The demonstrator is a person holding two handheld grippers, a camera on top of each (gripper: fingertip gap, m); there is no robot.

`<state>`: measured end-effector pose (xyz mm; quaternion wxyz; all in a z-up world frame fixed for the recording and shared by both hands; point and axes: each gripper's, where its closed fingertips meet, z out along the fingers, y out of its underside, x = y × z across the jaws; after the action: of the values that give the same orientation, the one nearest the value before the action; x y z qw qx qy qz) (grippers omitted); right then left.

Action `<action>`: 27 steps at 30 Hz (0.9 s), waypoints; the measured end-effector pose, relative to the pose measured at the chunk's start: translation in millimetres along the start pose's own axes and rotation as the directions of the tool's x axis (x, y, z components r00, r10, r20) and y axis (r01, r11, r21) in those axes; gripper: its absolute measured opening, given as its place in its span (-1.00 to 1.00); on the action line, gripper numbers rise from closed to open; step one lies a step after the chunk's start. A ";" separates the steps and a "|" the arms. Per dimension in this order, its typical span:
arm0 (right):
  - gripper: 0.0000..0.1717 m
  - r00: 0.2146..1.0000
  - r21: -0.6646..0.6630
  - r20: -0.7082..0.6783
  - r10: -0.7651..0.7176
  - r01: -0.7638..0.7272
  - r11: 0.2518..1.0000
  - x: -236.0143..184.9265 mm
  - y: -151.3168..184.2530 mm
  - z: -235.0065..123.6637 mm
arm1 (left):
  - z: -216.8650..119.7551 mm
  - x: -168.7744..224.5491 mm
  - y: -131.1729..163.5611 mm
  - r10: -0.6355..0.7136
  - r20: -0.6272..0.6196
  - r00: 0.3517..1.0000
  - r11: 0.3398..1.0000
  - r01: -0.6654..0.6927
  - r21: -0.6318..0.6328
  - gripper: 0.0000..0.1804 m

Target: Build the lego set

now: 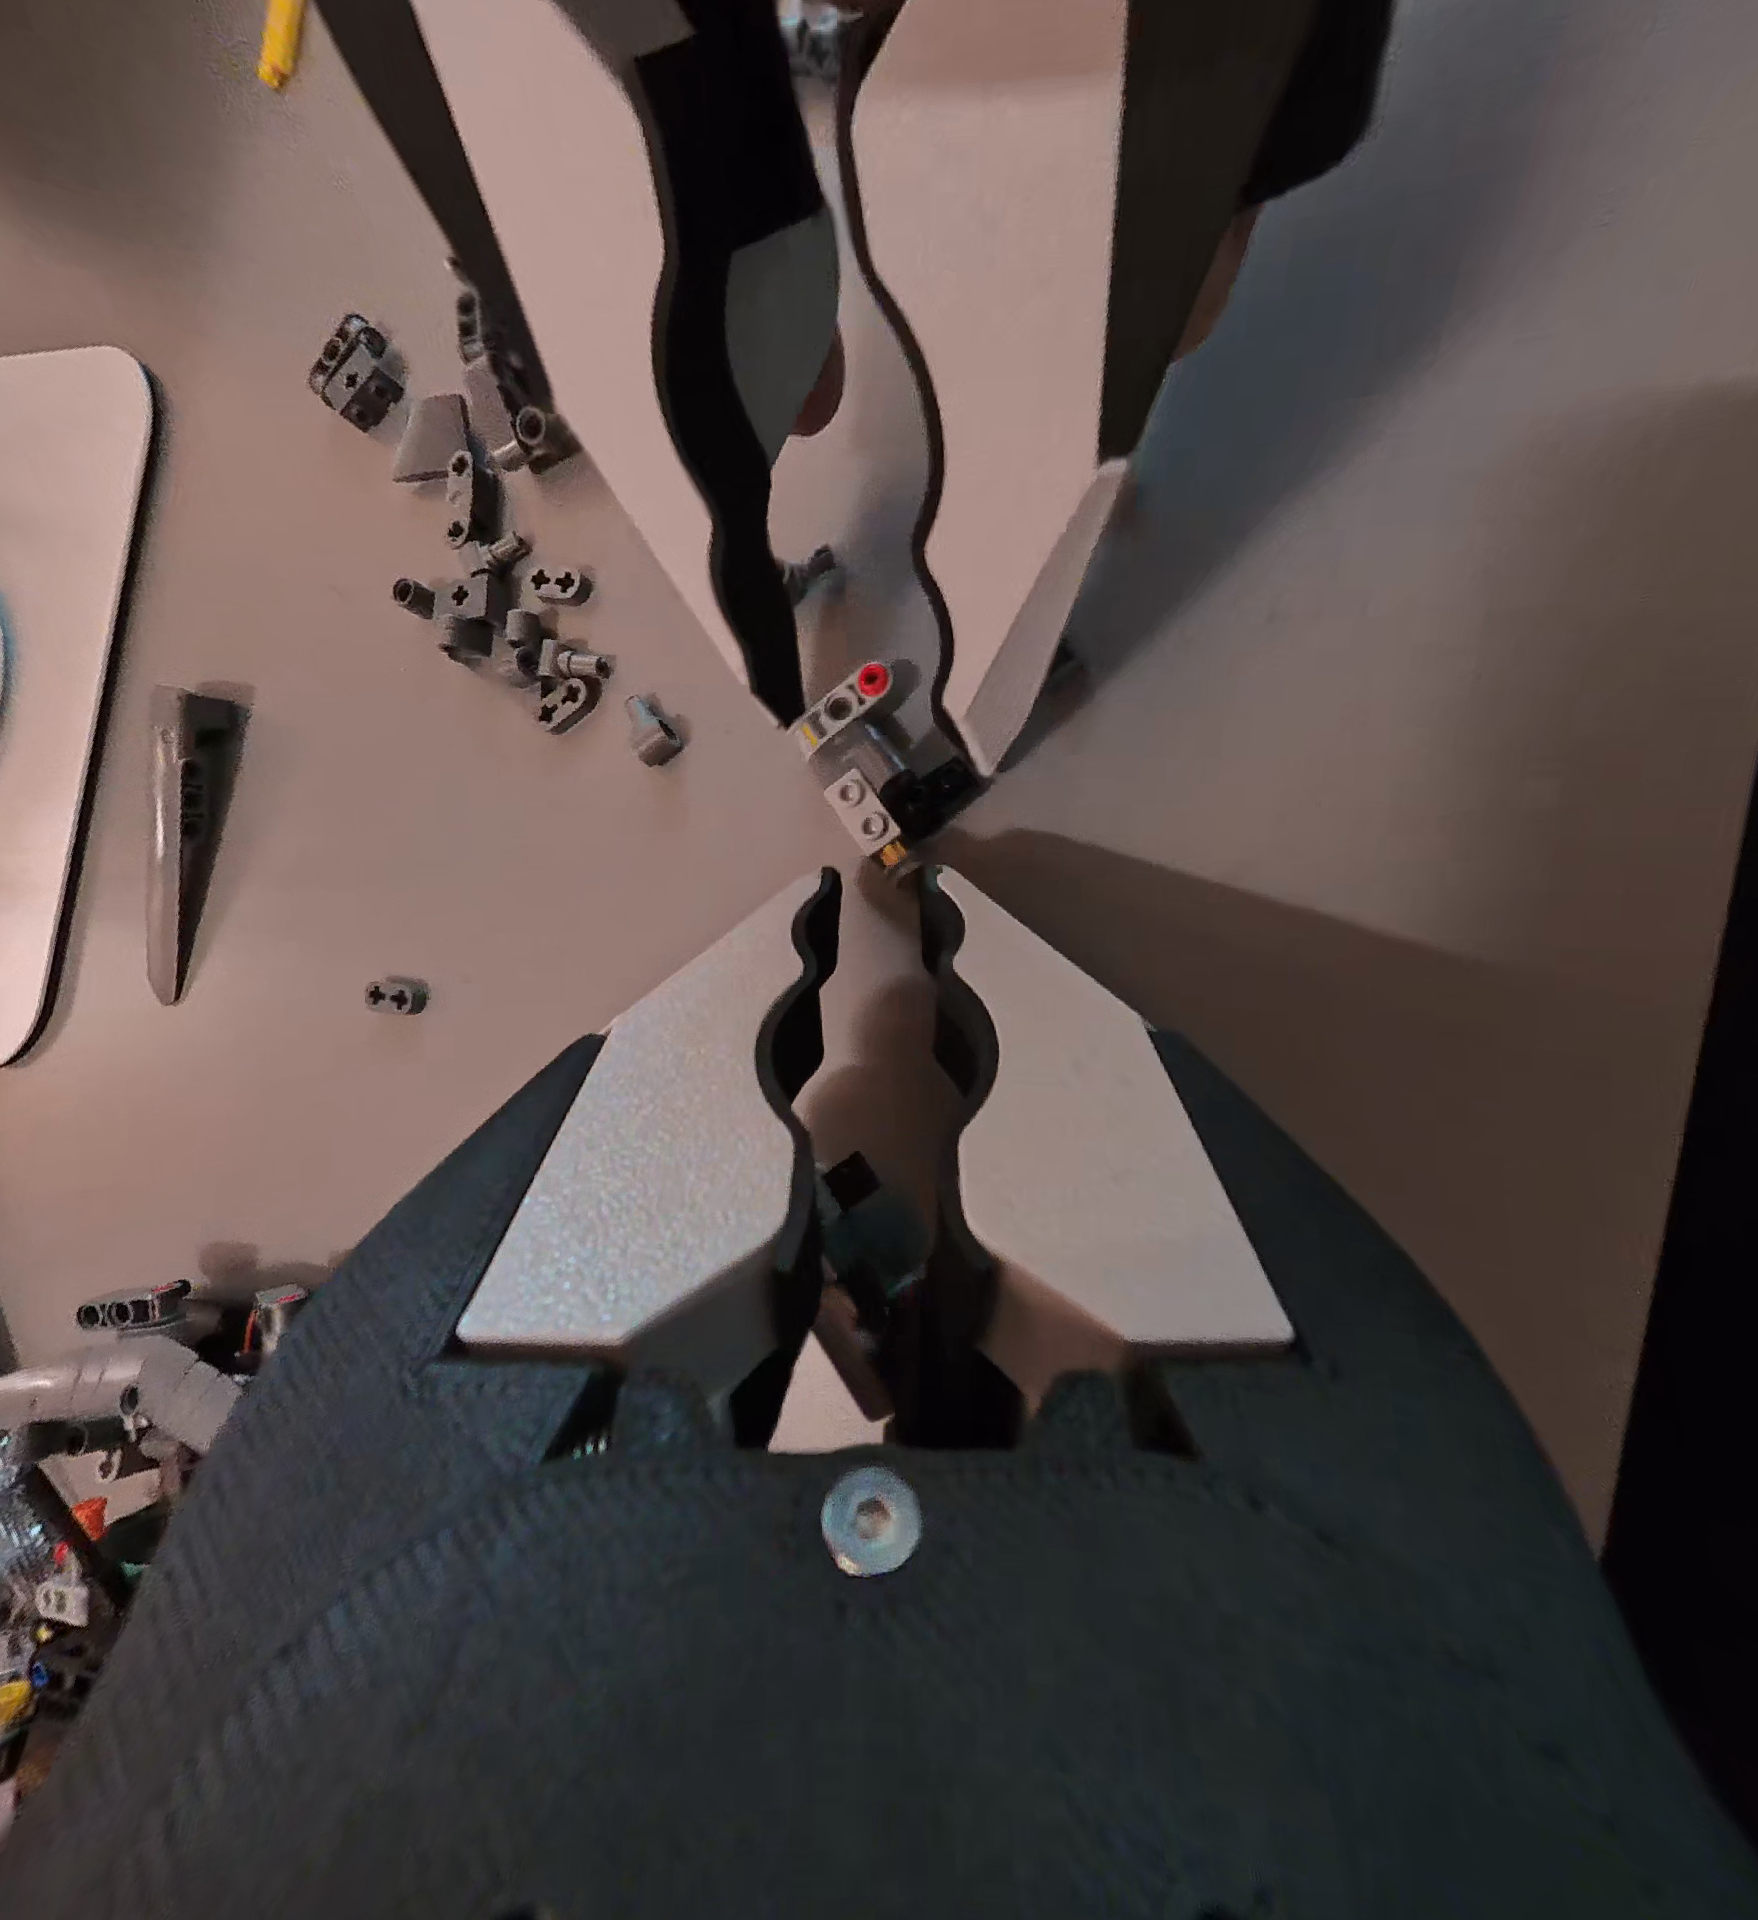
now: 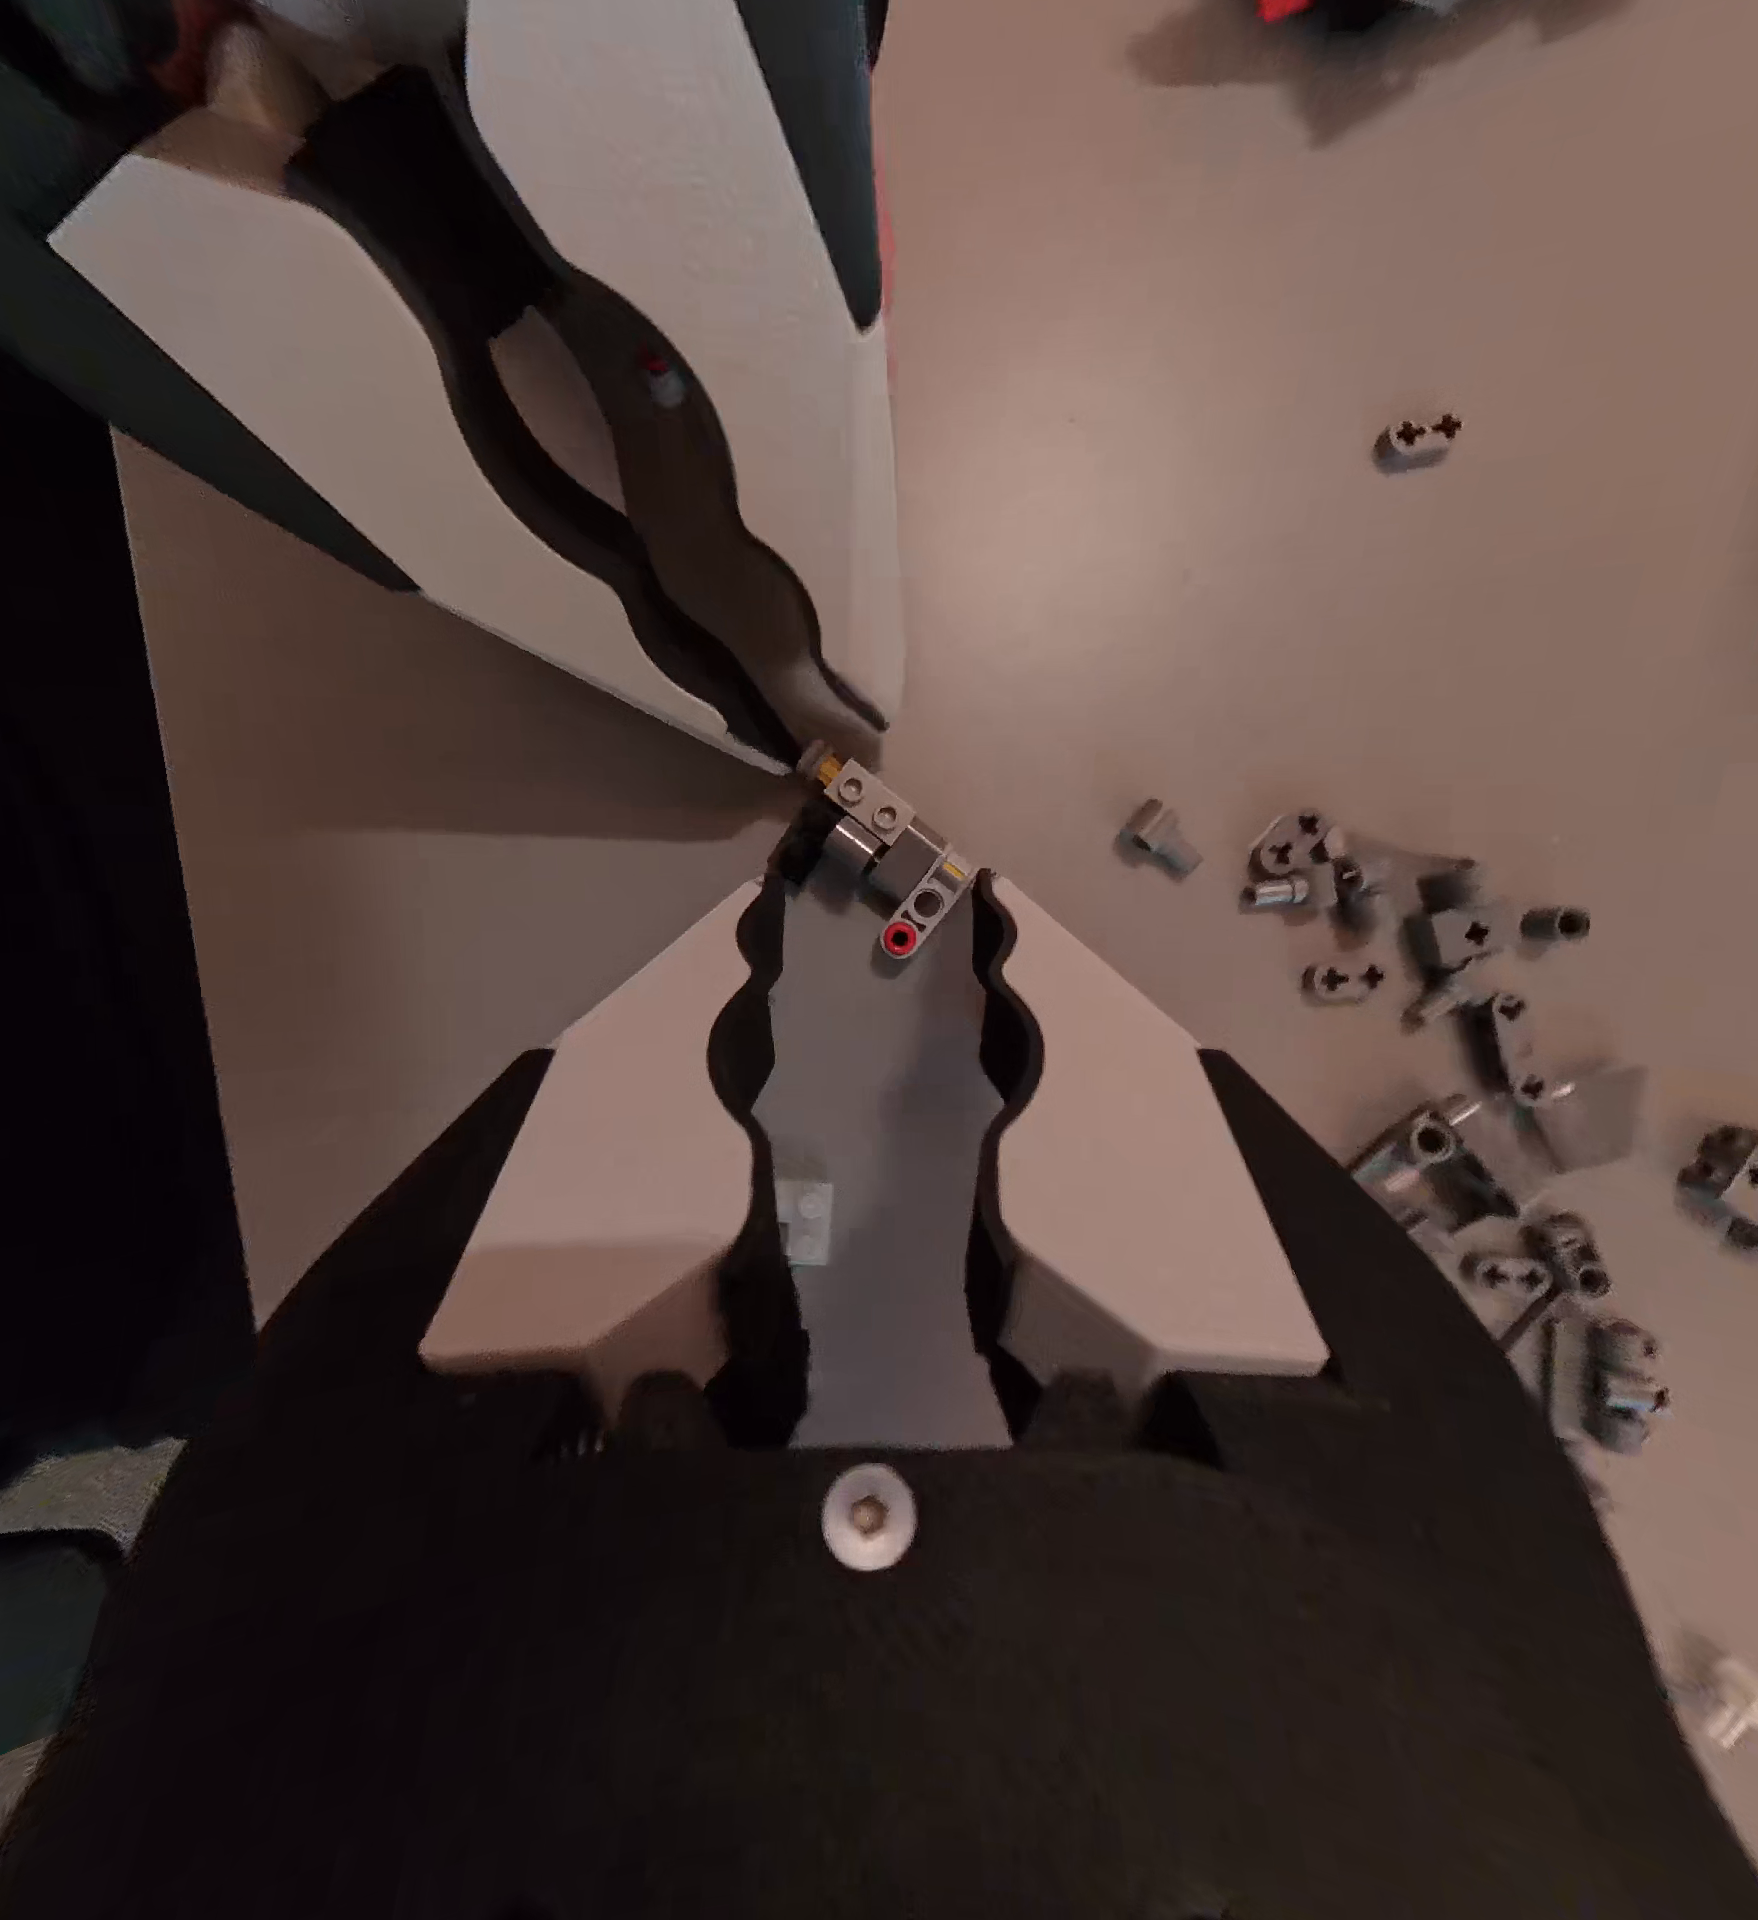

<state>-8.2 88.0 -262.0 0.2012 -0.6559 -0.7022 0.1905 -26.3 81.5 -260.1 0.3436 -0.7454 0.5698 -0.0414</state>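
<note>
- A small grey brick assembly (image 2: 880, 842) with a red pin was seen at frame centre, clamped by the right gripper (image 2: 875, 883) at its black and grey ends.
- The left gripper (image 1: 880, 883) was slightly parted, its tips at the assembly's yellow axle end; whether they gripped it could not be told.
- Loose grey parts (image 1: 480, 540) were scattered upper left in the left view, on the table (image 1: 1374, 727).

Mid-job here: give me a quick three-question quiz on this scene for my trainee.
1. The pin on the assembly is: A red, B blue, C green?
2. True or false: the loose grey parts lie in a box.
3. Fill in: the assembly sits between the fingertips of the ___ gripper.
Key: 1 A. 2 False: they lie on the table. 3 The right gripper.
</note>
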 end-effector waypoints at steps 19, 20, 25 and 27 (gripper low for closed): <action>-0.64 0.992 0.128 -0.047 -0.114 0.120 0.985 -1.3 5.1 -13.3 | -6.7 -8.0 -3.2 0.052 0.016 0.999 0.997 -0.052 0.051 -0.92; -0.64 0.992 0.138 -0.050 -0.117 0.122 0.983 -1.2 4.6 -13.2 | -6.9 -9.2 -4.9 0.052 0.022 0.998 0.997 -0.054 0.062 -0.92; -0.79 0.987 0.123 -0.080 -0.138 0.147 0.981 0.5 6.7 -5.8 | -1.2 -9.0 -1.8 0.064 0.018 0.998 0.997 -0.065 0.034 -0.96; -0.81 0.987 0.133 -0.079 -0.140 0.149 0.980 0.0 6.4 -4.5 | -1.4 -8.5 -2.6 0.059 0.017 0.998 0.997 -0.060 0.041 -0.96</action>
<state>-0.4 88.5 -261.6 0.2835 -0.5938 -0.7257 0.2007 -27.8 88.5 -254.8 0.3643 -0.7212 0.5880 -0.0372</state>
